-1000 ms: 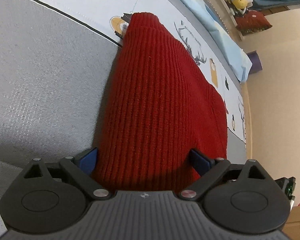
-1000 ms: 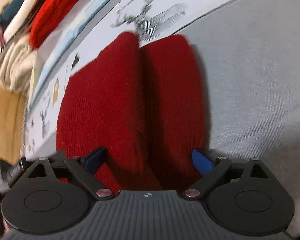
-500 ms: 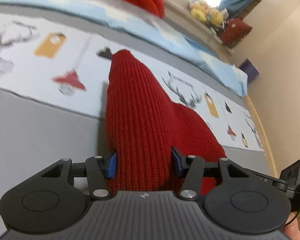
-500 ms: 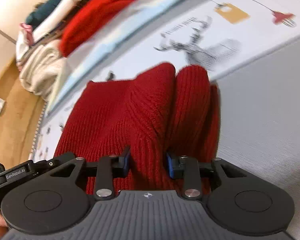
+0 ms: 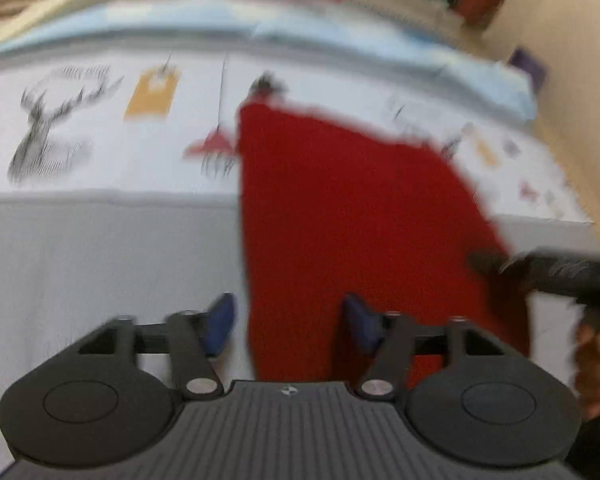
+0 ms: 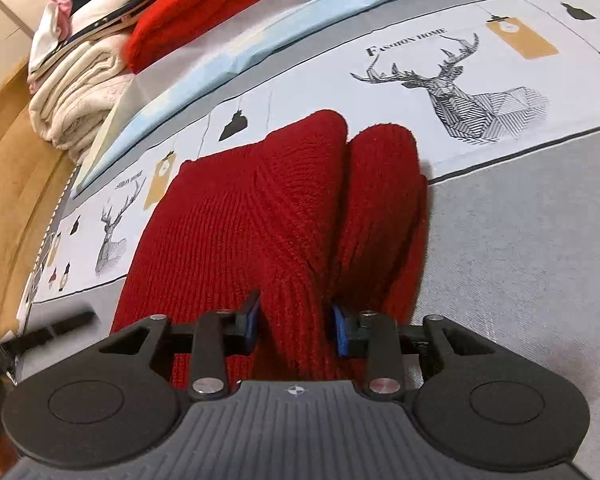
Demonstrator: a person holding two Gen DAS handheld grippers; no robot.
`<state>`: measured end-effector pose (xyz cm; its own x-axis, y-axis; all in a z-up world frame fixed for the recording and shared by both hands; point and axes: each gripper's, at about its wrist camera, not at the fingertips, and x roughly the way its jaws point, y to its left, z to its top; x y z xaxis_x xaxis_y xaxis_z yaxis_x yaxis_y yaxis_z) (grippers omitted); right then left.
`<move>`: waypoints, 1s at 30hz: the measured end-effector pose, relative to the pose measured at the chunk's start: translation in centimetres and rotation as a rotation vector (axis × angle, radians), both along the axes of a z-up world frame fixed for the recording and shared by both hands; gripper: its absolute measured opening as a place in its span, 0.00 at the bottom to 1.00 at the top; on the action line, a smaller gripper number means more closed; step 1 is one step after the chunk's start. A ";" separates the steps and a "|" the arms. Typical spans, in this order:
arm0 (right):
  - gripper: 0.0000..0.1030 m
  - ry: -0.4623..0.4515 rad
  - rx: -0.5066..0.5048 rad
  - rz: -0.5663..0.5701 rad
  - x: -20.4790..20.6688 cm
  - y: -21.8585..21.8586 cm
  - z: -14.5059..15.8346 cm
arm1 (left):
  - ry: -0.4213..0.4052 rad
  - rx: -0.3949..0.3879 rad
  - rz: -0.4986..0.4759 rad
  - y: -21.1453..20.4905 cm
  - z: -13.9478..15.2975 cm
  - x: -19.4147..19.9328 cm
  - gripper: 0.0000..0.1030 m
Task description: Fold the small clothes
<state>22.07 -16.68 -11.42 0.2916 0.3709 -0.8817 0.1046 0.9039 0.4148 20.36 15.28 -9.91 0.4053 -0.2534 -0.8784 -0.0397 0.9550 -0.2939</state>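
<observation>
Scene: red knit [image 6: 260,216] lay on a bed [image 6: 520,260], partly on the grey cover, partly on the deer-print sheet [image 6: 460,88].
Knit state: already doubled lengthwise; right wrist view showed two rolled ridges side by side at the far end.
Right gripper [image 6: 294,326]: jaws closed onto a bunched ridge of the knit near its near edge, blue pads pressing fabric on both sides. They had eased very slightly wider in the last half second, fabric still pinched between them.
Left gripper [image 5: 288,320]: view heavily blurred. Jaws had just been opening; they stood apart, left pad [image 5: 220,322] clear of the cloth with grey cover showing between, right pad over the red. Read as released, not gripping.
Other: right gripper's body [image 5: 560,276] and a hand [image 5: 596,364] at the right edge of the left view.
Background: stack of folded clothes [image 6: 80,92] with another red knit [image 6: 204,12] beyond the bed's edge.
Progress: judged mid-fold. Lengthwise fold done; near end lifted on the right side only.
Left to do: likely bring the near end over to the far end, flatten, then move to the stack.
</observation>
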 end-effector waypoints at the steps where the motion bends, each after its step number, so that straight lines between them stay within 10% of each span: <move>1: 0.43 -0.001 -0.013 -0.005 -0.2 0.0 0.2 | 0.006 -0.019 0.037 0.4 -0.1 -0.2 0.74; 6: 0.44 0.014 -0.018 0.017 -1.3 -0.1 1.5 | -0.048 -0.060 0.067 0.6 1.3 -1.9 0.62; 9: 0.52 0.085 -0.066 0.053 -2.4 -0.6 1.2 | 0.016 0.032 0.017 -0.5 -0.2 -2.3 0.71; 13: 0.53 0.111 -0.136 0.083 -3.8 -1.1 2.0 | -0.101 0.197 0.006 -1.1 1.7 -4.0 0.74; 18: 0.55 -0.082 -0.330 0.158 -6.2 -0.1 6.6 | -0.312 0.313 -0.014 -0.9 7.4 -7.2 0.93; 21: 0.74 -0.266 -0.390 0.134 -8.1 0.3 10.3 | -0.400 0.345 0.031 -0.9 10.7 -10.1 1.00; 24: 0.93 -0.413 -0.411 0.106 -10.7 0.8 13.5 | -0.484 0.336 0.083 -1.5 13.4 -13.8 1.00; 30: 0.99 -0.547 -0.436 0.079 -16.0 1.8 16.9 | -0.538 0.310 0.048 -4.5 15.1 -19.0 1.00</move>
<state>6.09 -14.89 5.46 0.7221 0.0554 -0.6895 -0.0883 0.9960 -0.0124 1.39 10.77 5.24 0.8160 0.0099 -0.5779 -0.0079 1.0000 0.0059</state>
